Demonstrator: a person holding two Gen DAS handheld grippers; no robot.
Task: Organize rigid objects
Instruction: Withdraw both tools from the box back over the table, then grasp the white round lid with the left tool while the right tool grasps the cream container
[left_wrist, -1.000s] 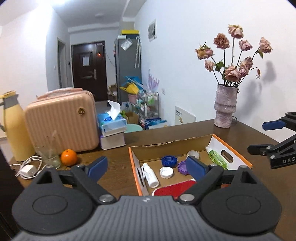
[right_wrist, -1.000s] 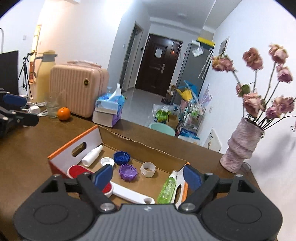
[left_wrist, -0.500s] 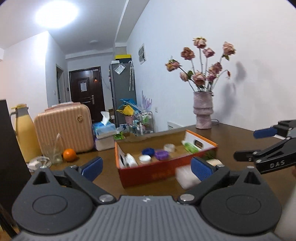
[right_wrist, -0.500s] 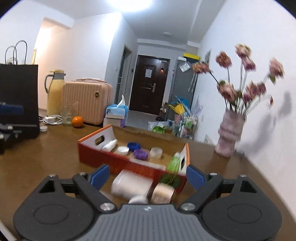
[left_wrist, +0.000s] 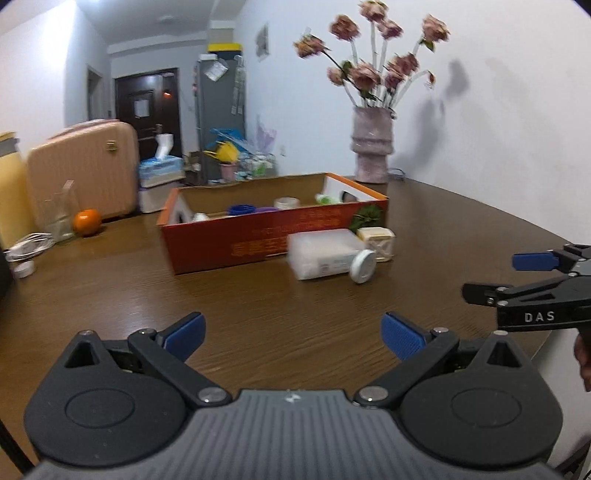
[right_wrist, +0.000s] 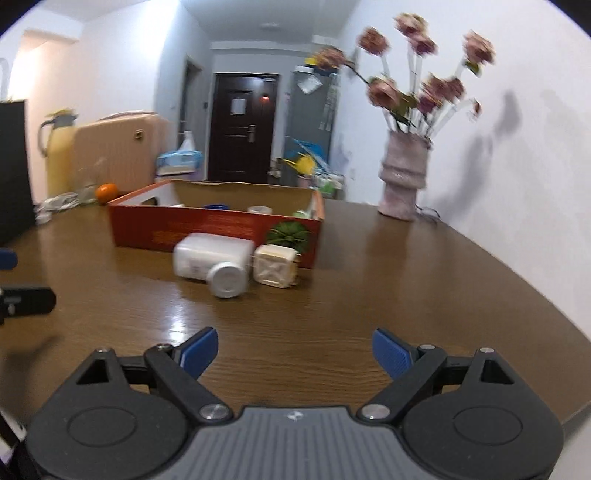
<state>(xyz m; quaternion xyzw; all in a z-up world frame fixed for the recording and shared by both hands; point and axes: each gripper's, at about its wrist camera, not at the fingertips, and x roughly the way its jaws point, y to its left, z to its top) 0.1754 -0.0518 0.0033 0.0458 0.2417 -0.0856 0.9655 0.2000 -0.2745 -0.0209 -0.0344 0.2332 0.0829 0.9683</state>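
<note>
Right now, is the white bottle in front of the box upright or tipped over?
Tipped over. The white bottle lies on its side on the table, its round cap facing the camera, in front of the orange box.

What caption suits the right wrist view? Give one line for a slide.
Right gripper, fingers open and empty, faces a white bottle and cream box lying before the orange box.

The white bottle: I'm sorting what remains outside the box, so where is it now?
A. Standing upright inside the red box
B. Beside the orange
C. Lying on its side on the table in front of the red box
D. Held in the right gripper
C: the white bottle lies on its side on the table, cap toward the camera, in front of the red box.
</note>
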